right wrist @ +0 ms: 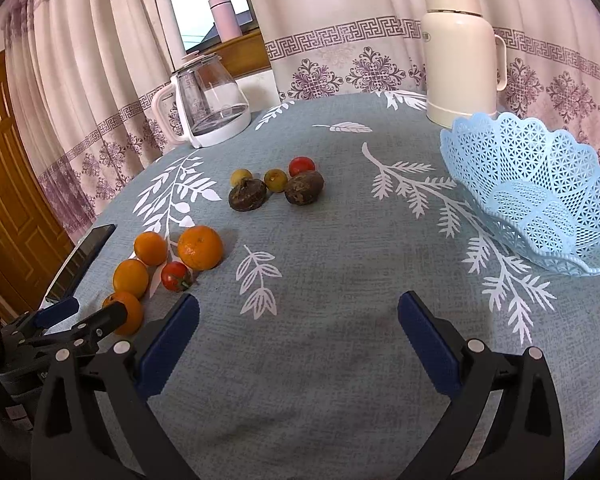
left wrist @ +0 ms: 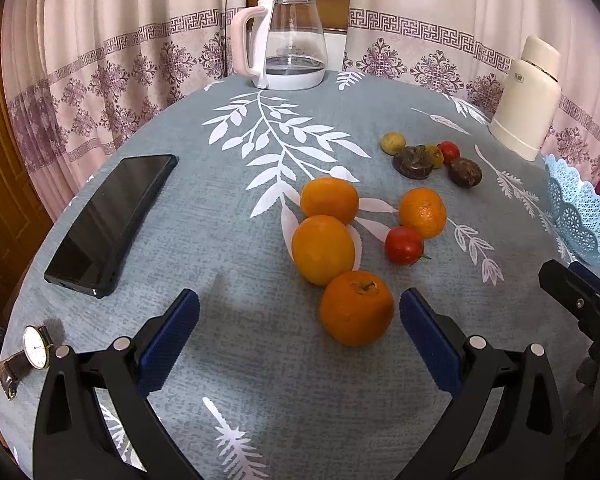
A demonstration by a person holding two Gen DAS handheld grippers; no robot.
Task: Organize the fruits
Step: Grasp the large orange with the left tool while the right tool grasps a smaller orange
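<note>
Oranges (left wrist: 323,249), phone (left wrist: 108,224) nearby, basket (right wrist: 540,200) apart

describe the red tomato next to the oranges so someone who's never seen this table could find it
Start at the blue-grey leaf-print tablecloth and find the cluster of four oranges near its middle. The tomato lies on that cluster's basket side, against the orange that sits apart from the other three. It is the cluster's only red fruit, smaller than the oranges, with a green stem; another red one lies farther back among dark fruits.

We see four round orange tangerines (left wrist: 323,250) clustered mid-table with a small red tomato (left wrist: 404,245) beside them. Farther back lie two dark wrinkled fruits (right wrist: 247,199), two yellowish ones (right wrist: 276,179), another red tomato (right wrist: 301,165). The pale blue lattice plastic basket (right wrist: 540,184) sits upright, apart.
</note>
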